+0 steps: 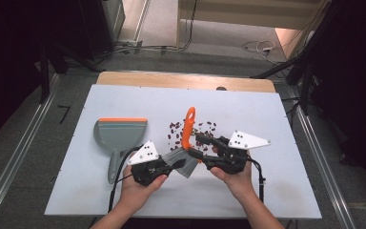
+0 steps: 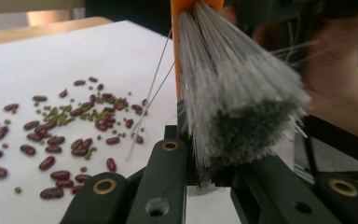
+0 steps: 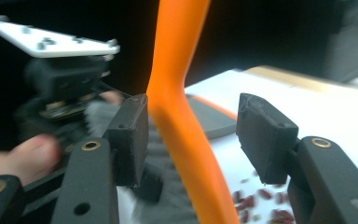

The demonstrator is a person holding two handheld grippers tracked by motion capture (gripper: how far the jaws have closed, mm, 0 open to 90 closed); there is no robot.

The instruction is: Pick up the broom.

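Dustpan [image 1: 119,136] left of centre on desk [image 1: 267,191], orange lip up-frame; left gripper [image 1: 164,167] lower centre, jaws pinched on the grey bristles [image 2: 242,107] of the brush [image 1: 187,143]; beans [image 1: 176,131] scattered mid-frame; right gripper [image 1: 201,147] right of centre, jaws apart astride the orange handle [image 3: 177,93], one pad touching, other clear.

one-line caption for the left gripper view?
Left hand-held gripper clamps grey brush bristles beside scattered beans.
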